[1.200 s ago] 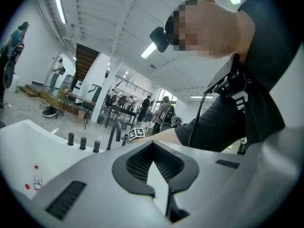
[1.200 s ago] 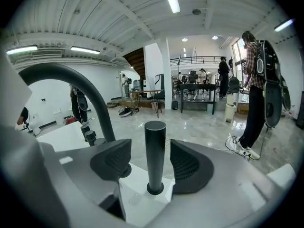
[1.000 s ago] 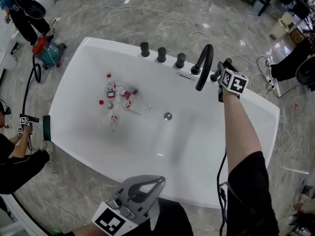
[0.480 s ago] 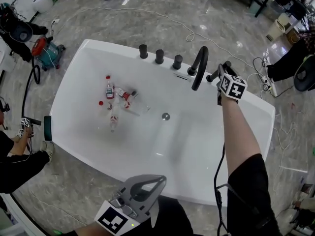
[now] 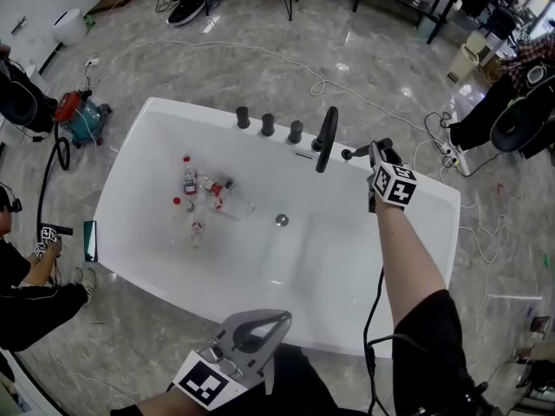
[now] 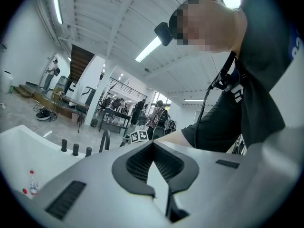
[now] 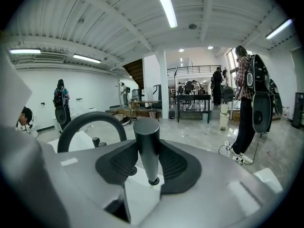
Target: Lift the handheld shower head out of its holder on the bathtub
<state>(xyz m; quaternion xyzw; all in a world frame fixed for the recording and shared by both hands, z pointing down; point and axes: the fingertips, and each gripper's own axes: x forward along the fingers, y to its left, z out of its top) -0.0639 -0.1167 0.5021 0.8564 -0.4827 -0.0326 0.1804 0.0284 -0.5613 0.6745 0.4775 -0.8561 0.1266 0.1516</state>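
The handheld shower head (image 5: 357, 152) is a short black cylinder, held above the right rim of the white bathtub (image 5: 108, 224), beside the curved black spout (image 5: 325, 137). My right gripper (image 5: 375, 152) is shut on it. In the right gripper view the shower head (image 7: 146, 137) stands upright between the ribbed pads of the right gripper (image 7: 147, 151), with the spout (image 7: 90, 120) behind it to the left. My left gripper (image 5: 279, 315) hovers by the tub's near rim, its jaws together and nothing in them; the left gripper (image 6: 153, 144) points across the tub.
Three black knobs (image 5: 268, 124) stand on the far rim left of the spout. Several small bottles (image 5: 191, 180) lie in the tub near the drain (image 5: 281, 220). Cables run over the marble floor. A seated person (image 5: 26, 276) is at the left, others stand further off.
My right gripper has closed on the shower head and risen with it, away from the tub's rim. The left gripper has come up a little.
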